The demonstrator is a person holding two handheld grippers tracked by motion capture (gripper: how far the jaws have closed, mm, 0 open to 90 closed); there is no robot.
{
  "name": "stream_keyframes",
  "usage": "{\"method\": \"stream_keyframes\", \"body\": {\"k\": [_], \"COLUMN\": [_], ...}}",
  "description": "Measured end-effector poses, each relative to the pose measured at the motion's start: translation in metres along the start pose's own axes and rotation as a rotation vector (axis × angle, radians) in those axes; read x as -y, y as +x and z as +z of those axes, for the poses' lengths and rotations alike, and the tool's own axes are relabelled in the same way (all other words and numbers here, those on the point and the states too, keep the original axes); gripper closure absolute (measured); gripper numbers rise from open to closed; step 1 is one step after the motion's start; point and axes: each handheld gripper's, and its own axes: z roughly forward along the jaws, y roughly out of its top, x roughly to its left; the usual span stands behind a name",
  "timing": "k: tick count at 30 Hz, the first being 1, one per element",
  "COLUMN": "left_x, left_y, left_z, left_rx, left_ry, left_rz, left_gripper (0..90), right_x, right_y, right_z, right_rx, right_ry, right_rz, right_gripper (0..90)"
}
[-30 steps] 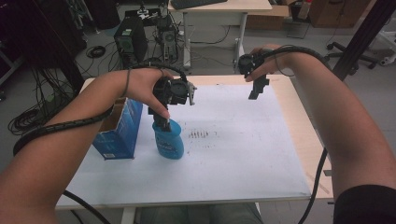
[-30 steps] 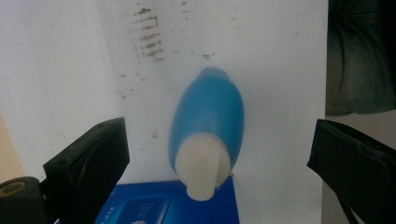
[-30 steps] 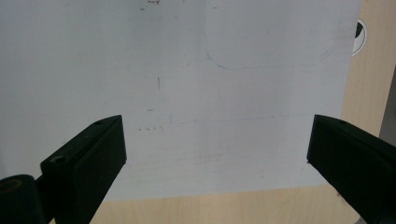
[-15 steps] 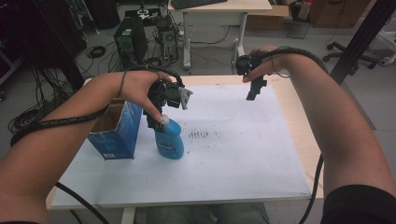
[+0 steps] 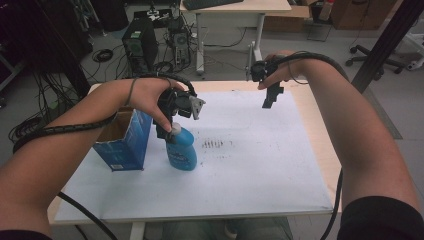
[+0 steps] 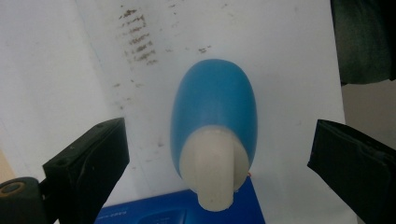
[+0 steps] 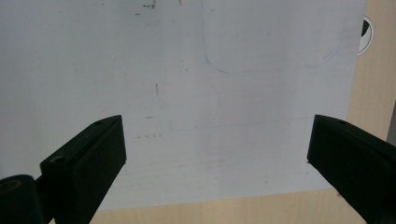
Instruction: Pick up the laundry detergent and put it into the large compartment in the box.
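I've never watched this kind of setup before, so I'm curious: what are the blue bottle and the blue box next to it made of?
The blue bottle looks like smooth, slightly glossy plastic: rounded moulded body with a soft sheen, and a matte off-white cap, probably plastic too. The blue box looks like printed cardboard: flat panels, sharp folded edges and a brown unprinted inside.

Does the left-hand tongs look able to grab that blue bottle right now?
Probably yes: the left tongs hover open right over the blue bottle, its white cap between the jaws, nothing between. The blue box stands close beside.
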Motion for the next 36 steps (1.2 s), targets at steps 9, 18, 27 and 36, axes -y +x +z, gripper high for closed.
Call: {"method": "stream_keyframes", "body": {"k": [9,18,27,36], "left_x": [0.002,0.003,0.002,0.006], "left_y": [0.000,0.001,0.000,0.000], "left_z": [0.010,0.020,0.026,0.035], "left_rx": [0.014,0.021,0.025,0.033], "left_ry": [-0.002,-0.004,-0.005,-0.014], "left_rz": [-0.002,-0.006,-0.003,-0.005], "left_gripper": [5.2,5.1,5.2,5.1], "right_x": [-0.001,0.001,0.002,0.002], "right_y": [-0.001,0.001,0.003,0.004], "right_z": [0.001,0.001,0.001,0.003], "right_rx": [-0.001,-0.001,-0.001,-0.004], "right_ry": [0.002,-0.001,-0.003,-0.002], "right_rz": [-0.002,0.002,0.003,0.005], "right_gripper": [4.4,4.4,4.5,4.4]}}
